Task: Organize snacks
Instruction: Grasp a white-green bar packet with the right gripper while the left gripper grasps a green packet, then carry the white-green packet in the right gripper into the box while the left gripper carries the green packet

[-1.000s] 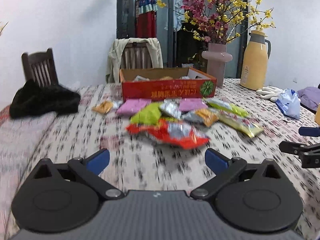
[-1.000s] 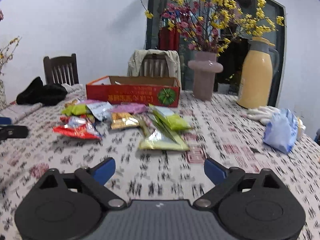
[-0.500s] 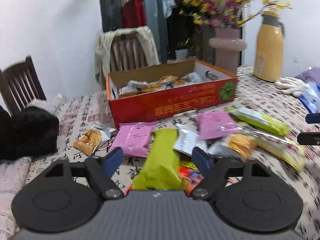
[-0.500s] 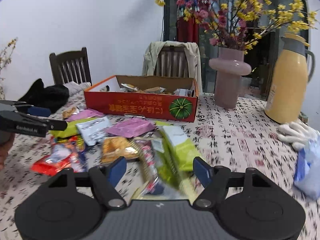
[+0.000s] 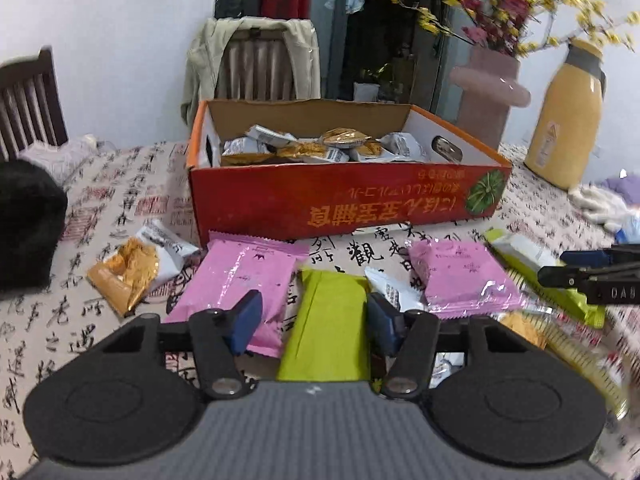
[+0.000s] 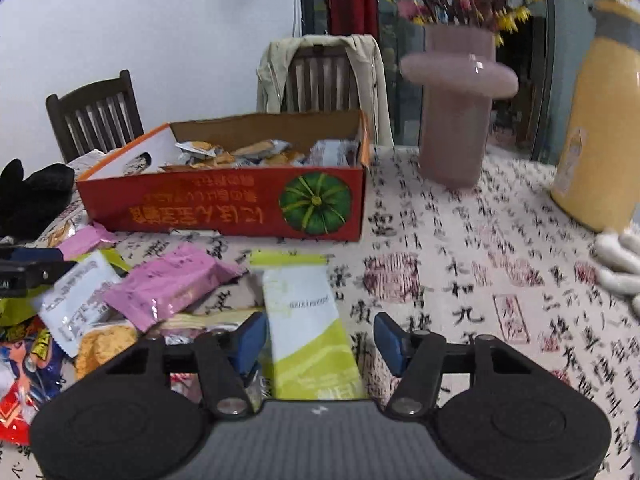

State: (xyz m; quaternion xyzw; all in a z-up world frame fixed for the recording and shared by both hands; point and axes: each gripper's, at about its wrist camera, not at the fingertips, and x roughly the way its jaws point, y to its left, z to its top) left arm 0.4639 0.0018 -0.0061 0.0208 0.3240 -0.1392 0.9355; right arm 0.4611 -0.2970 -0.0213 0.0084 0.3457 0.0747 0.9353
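Observation:
A red cardboard box [image 5: 348,204] with several snack packets inside stands at the back of the table; it also shows in the right wrist view [image 6: 224,208]. Loose packets lie in front of it. My left gripper [image 5: 316,322] is open, its jaws on either side of a plain green packet [image 5: 328,328], between two pink packets [image 5: 240,280] [image 5: 464,276]. My right gripper [image 6: 320,338] is open around a white and green packet [image 6: 308,328]. The right gripper's fingers [image 5: 592,276] show at the right of the left wrist view.
A pink vase [image 6: 456,92] and a yellow thermos [image 6: 600,120] stand right of the box. White gloves [image 6: 620,264] lie at the far right. A black cloth [image 5: 28,236] lies at left. An orange packet [image 5: 128,272] sits left of the pile. Chairs stand behind the table.
Both grippers have moved forward and down over the pile of packets, toward the box. Each now has a green packet between its jaws, which have narrowed.

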